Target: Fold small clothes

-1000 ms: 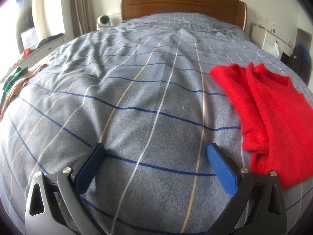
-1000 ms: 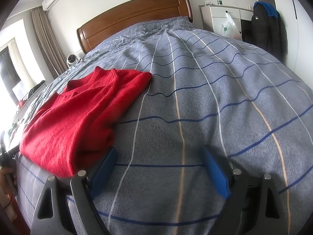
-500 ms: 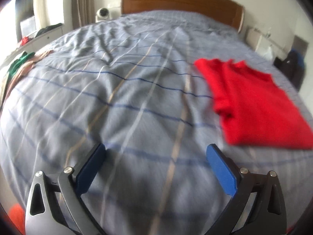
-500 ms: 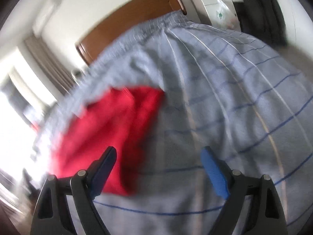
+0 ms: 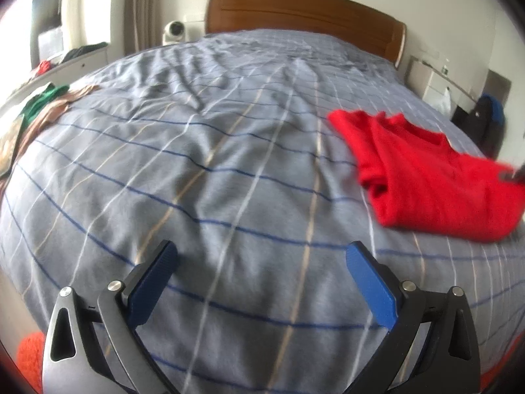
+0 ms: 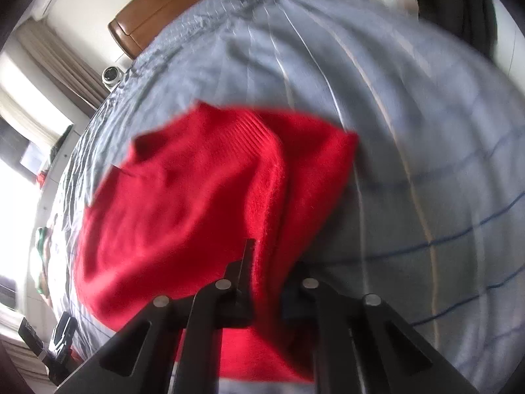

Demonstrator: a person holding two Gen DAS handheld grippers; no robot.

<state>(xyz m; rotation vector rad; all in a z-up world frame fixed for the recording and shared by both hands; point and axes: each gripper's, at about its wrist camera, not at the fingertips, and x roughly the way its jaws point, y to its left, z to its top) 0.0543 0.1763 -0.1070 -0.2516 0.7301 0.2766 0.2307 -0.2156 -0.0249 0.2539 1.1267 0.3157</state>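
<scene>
A folded red knit sweater [image 5: 426, 177] lies on the right side of the bed. In the right wrist view the sweater [image 6: 203, 197] fills the middle. My right gripper [image 6: 267, 262] is shut on the sweater's near edge, with red cloth pinched between the jaws. My left gripper [image 5: 262, 262] is open and empty, above bare cover well left of the sweater. The right gripper's tip shows at the right edge of the left wrist view, at the sweater's far side.
The bed has a grey cover [image 5: 213, 164] with blue and white lines and a wooden headboard [image 5: 305, 10]. More clothes, green and tan [image 5: 36, 111], lie at the bed's left edge. A white nightstand [image 5: 433, 88] and dark bag [image 5: 489, 121] stand at the right.
My right gripper swung left onto the red sweater and shut on its edge. My left gripper pulled back and rose a little, staying open.
</scene>
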